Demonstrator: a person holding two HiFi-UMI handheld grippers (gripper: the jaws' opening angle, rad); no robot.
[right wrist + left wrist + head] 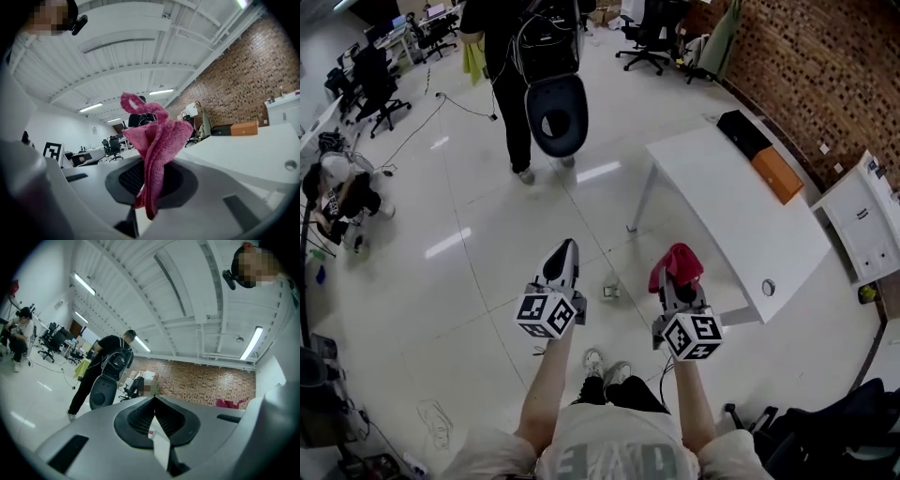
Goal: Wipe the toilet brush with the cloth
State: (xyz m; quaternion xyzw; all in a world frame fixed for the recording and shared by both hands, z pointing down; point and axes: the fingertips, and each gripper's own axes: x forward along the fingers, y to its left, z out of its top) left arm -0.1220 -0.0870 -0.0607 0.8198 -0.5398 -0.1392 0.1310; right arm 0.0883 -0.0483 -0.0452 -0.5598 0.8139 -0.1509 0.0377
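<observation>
Pink cloth (157, 140) sticks up from the right claw (677, 289), clamped on its lower fold; beside it the left claw (154, 413) is closed on nothing, no brush shows, and so small a pinch might slip in wiping.

White lettered T-shirt (609, 455); grey left hand-held gripper (566, 247)

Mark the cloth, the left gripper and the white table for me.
cloth (159, 136): right gripper view, middle of its folds
left gripper (566, 248): head view, shut fingertips
white table (722, 202): head view, bare top
</observation>
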